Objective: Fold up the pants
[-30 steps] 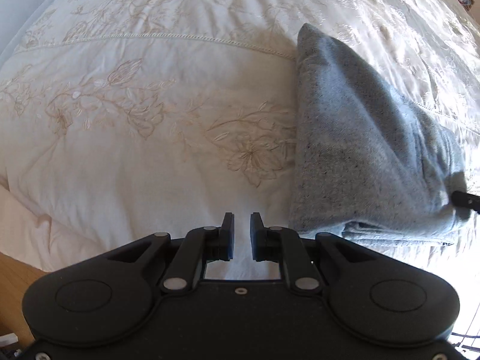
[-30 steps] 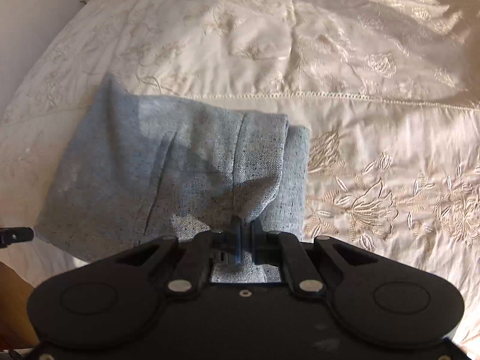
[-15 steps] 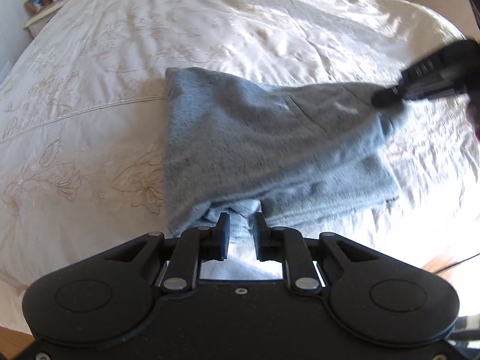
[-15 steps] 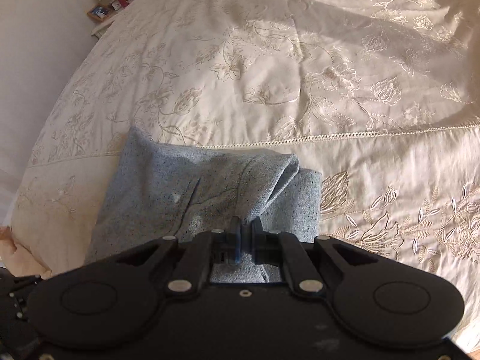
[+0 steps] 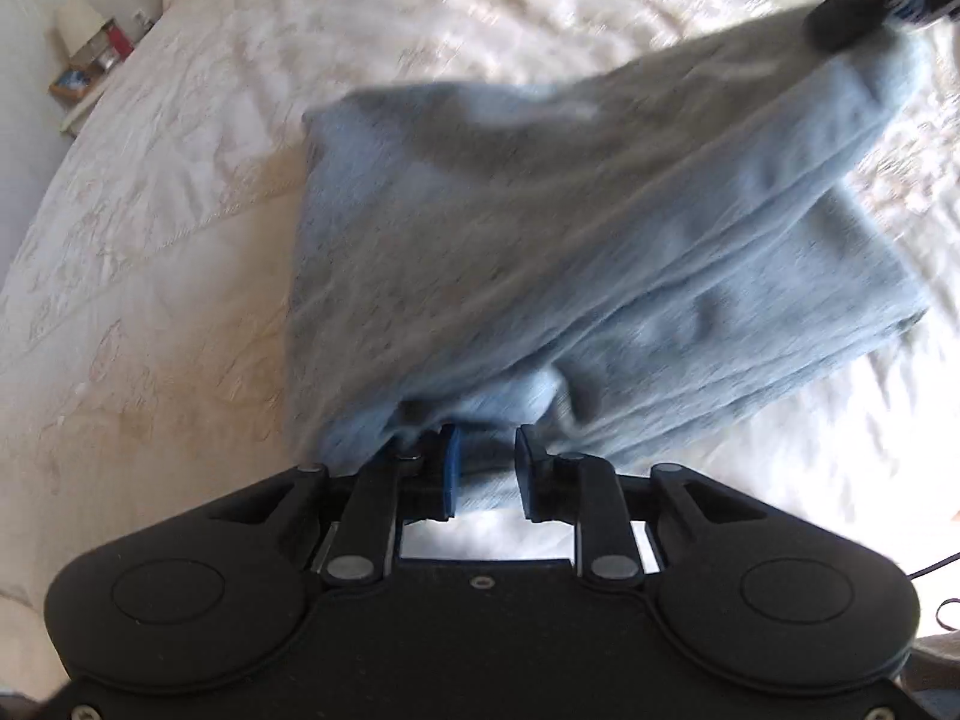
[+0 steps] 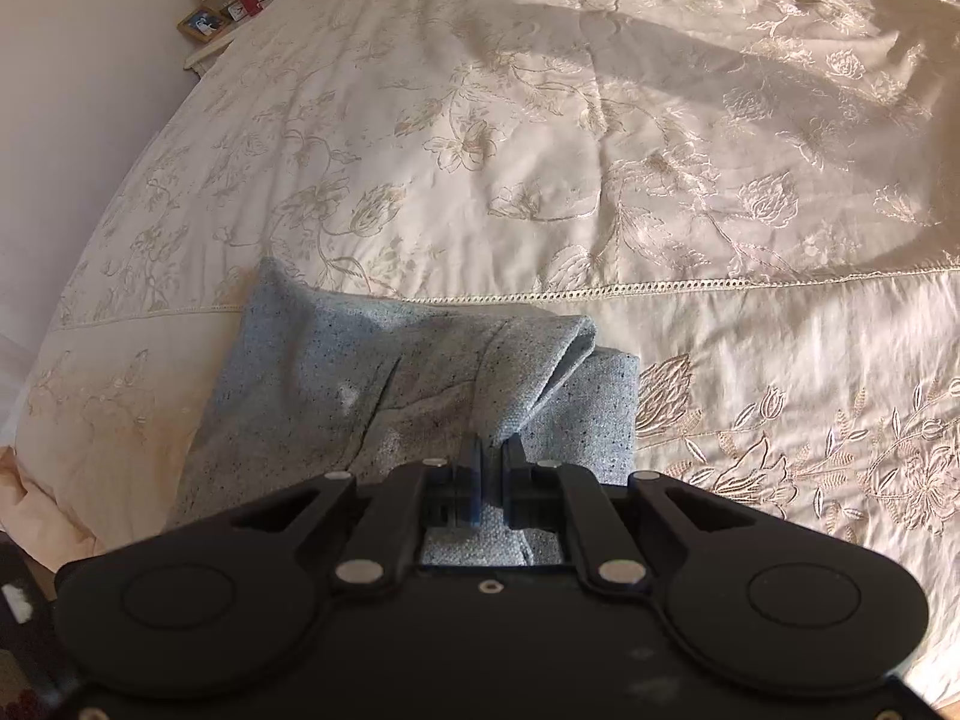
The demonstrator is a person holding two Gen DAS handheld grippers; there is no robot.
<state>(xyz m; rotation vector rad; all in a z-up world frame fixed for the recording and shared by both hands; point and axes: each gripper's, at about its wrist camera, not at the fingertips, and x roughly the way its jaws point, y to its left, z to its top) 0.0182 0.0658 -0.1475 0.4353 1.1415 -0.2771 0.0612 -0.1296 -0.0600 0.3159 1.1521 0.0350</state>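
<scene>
The folded grey-blue pants lie on the cream embroidered bedspread. My left gripper is open, its jaws on either side of the pants' near edge, with fabric between them. My right gripper is shut on a corner of the pants and lifts it, so the top layer is pulled taut. The right gripper also shows in the left wrist view at the upper right, pinching the raised corner. The left wrist view is blurred.
A bedside table with a lamp, a photo frame and a red item stands at the far left by the wall. The bed's near edge drops off at the lower left. The bedspread stretches wide beyond the pants.
My left gripper swung right from bare bedspread to the pants' near edge and its jaws opened wider around the fabric. My right gripper stayed shut on its corner and lifted it higher.
</scene>
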